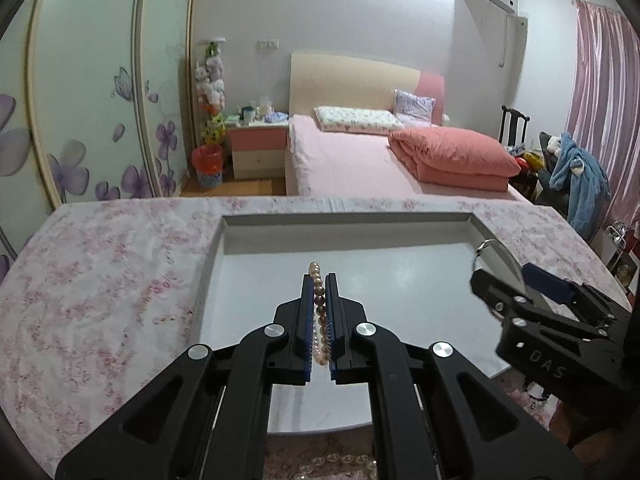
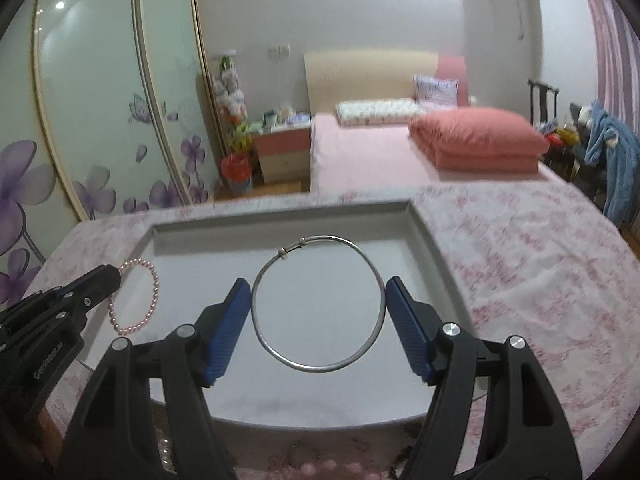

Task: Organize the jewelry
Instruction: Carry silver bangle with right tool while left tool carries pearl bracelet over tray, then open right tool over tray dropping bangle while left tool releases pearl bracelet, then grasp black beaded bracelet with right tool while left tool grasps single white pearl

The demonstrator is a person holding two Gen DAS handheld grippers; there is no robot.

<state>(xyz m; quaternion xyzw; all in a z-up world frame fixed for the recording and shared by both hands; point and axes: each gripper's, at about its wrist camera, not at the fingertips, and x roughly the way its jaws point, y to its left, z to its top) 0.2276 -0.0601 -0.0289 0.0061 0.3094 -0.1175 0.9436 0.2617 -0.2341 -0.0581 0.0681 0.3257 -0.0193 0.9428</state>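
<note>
A grey tray [image 1: 344,220] lies on a pink floral cloth. My left gripper [image 1: 319,284] is shut on a pink pearl bracelet [image 1: 318,300] and holds it edge-on over the tray's middle; the bracelet also shows in the right wrist view [image 2: 138,296], at the tip of the left gripper [image 2: 100,280]. My right gripper [image 2: 318,292] holds a silver bangle [image 2: 320,304] between its blue pads [image 2: 230,320], pressed at both sides, above the tray [image 2: 280,216]. In the left wrist view the right gripper [image 1: 508,280] is at the tray's right edge with the bangle [image 1: 496,252].
More beaded jewelry [image 1: 340,460] lies on the cloth in front of the tray, and also shows in the right wrist view [image 2: 304,468]. The cloth-covered table [image 1: 100,280] extends to both sides. A bed [image 1: 360,160] and a wardrobe [image 1: 80,100] stand behind.
</note>
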